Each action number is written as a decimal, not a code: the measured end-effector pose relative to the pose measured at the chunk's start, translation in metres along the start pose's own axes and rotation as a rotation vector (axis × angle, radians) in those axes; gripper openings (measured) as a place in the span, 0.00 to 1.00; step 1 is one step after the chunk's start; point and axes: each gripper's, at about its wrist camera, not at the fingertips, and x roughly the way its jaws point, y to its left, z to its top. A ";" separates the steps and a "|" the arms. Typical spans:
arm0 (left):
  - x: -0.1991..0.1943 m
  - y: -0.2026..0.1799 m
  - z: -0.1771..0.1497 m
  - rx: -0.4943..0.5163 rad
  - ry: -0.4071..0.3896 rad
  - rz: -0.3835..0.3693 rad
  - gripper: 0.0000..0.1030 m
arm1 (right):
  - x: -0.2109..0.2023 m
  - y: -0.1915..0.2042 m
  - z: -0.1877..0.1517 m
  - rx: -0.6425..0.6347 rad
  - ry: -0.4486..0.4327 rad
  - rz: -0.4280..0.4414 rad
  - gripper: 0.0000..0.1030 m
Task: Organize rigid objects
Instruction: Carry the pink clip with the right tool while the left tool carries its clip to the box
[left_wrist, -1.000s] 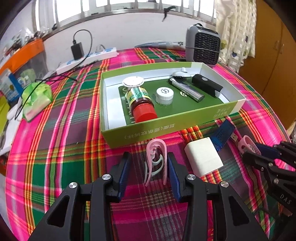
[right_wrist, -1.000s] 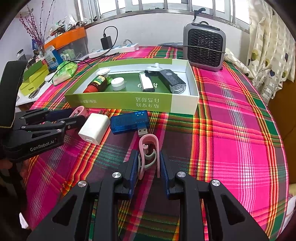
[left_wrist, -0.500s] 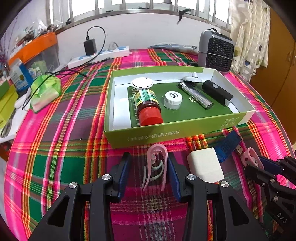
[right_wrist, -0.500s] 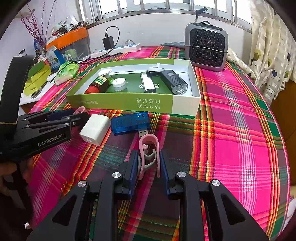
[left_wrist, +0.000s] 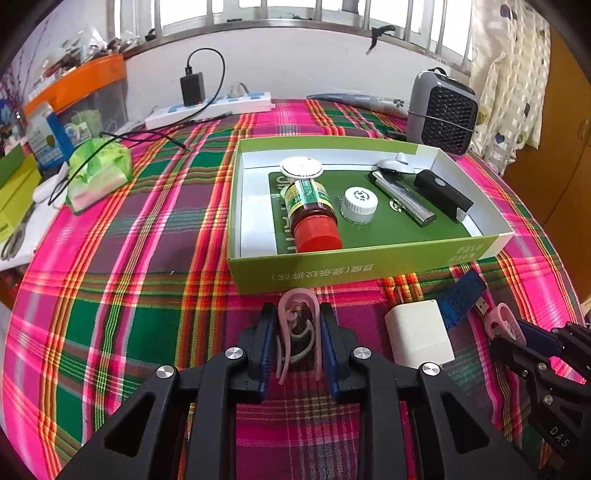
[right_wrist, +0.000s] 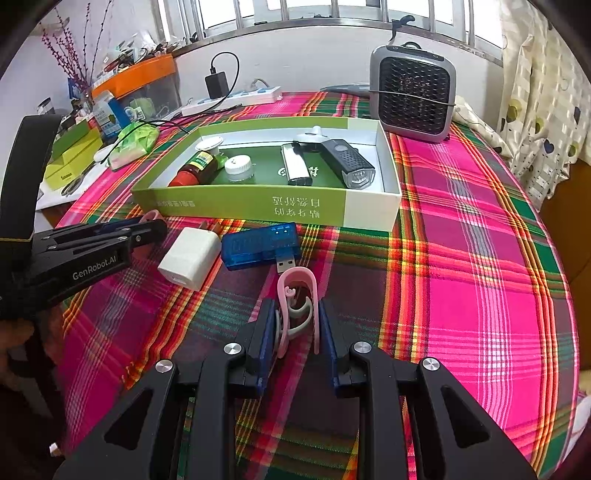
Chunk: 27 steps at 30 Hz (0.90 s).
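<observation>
Two pink plastic clips lie on the plaid cloth in front of an open green box (left_wrist: 332, 271). My left gripper (left_wrist: 297, 321) is shut on one pink clip (left_wrist: 296, 292), its blue pads pressing both legs. My right gripper (right_wrist: 297, 314) is shut on the other pink clip (right_wrist: 297, 272). Between the grippers lie a white charger (left_wrist: 417, 336) and a blue USB device (left_wrist: 463, 295). The box holds a red-capped bottle (left_wrist: 314, 218), a white jar (left_wrist: 358, 205), a silver lighter (left_wrist: 406, 199) and a black flashlight (left_wrist: 441, 195).
A grey heater (left_wrist: 443, 114) stands behind the box at the right. A power strip (left_wrist: 210, 107) with a charger lies along the back wall. A green tissue pack (left_wrist: 98, 173) and cluttered boxes sit at the left edge. A hand (right_wrist: 14, 332) holds the left gripper.
The left gripper's jaws have closed from wide apart onto the pink clip, and its view has rolled slightly. The right gripper and its clip have stayed as they were.
</observation>
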 end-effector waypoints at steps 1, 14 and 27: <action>0.000 0.000 0.000 0.001 0.000 0.001 0.21 | 0.000 0.000 0.000 0.000 0.000 0.000 0.24; -0.001 0.000 0.000 -0.002 0.001 -0.002 0.21 | 0.000 0.001 0.000 -0.006 0.000 -0.007 0.24; -0.015 0.000 -0.001 0.003 -0.020 -0.011 0.21 | -0.005 0.003 0.000 -0.012 -0.014 -0.011 0.24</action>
